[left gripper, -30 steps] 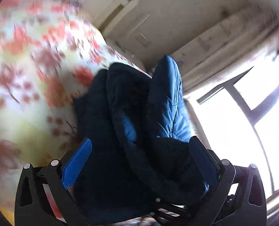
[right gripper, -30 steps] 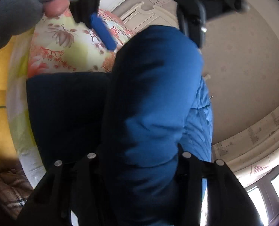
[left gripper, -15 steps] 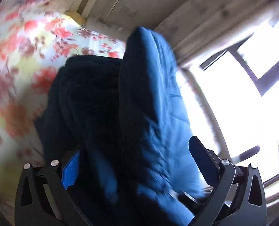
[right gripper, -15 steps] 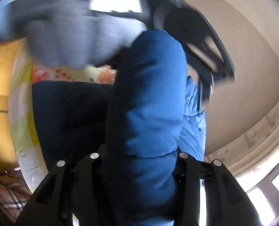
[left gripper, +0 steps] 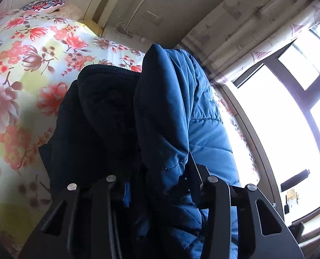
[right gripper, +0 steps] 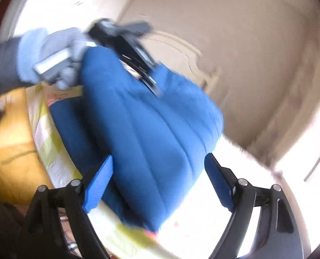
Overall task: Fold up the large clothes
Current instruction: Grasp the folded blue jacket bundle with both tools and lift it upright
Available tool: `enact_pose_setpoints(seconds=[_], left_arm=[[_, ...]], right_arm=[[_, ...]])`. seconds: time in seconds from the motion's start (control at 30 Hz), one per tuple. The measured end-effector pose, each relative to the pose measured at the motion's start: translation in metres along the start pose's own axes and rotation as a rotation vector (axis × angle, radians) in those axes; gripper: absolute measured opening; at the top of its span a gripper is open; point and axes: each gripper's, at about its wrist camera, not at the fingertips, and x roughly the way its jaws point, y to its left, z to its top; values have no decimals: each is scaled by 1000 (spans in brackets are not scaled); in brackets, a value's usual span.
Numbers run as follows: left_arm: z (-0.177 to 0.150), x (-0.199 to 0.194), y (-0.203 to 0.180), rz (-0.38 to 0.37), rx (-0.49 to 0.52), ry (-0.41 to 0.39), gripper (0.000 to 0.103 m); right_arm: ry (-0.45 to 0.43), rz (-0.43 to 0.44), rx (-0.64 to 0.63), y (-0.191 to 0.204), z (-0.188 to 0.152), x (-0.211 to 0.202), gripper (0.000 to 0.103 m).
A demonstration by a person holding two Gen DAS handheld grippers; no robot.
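Observation:
A blue quilted puffer jacket (left gripper: 170,116) with a dark lining lies bunched on the floral bedspread (left gripper: 24,64). My left gripper (left gripper: 160,185) is shut on a thick fold of the jacket, which hides its fingertips. In the right wrist view the jacket (right gripper: 142,116) lies folded over on the bed, and my right gripper (right gripper: 160,183) is open with its blue pads either side of the jacket's near edge. The left gripper (right gripper: 134,54), held by a gloved hand (right gripper: 52,58), also shows there, on the far side of the jacket. That view is blurred.
A patterned pillow (left gripper: 45,3) lies at the head of the bed by the wall. A bright window (left gripper: 289,118) with curtains is on the right. A yellow sheet (right gripper: 11,140) lies at the bed's left edge.
My right gripper has opened and let go of the jacket fold, pulling back. My left gripper has closed on the jacket and swung it toward the window side.

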Motion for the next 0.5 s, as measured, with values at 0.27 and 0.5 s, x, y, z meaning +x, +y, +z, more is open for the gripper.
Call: enact_pose_setpoints(seconds=[0.27,0.5], left_arm=[[-2,-19,-9,35,30,-59,30],[2,-88,-62,-13,163,-206,16]], right_arm=[[143,-17,-37,21,-2,52,87],[144,-137,-182,47,11,50,86]])
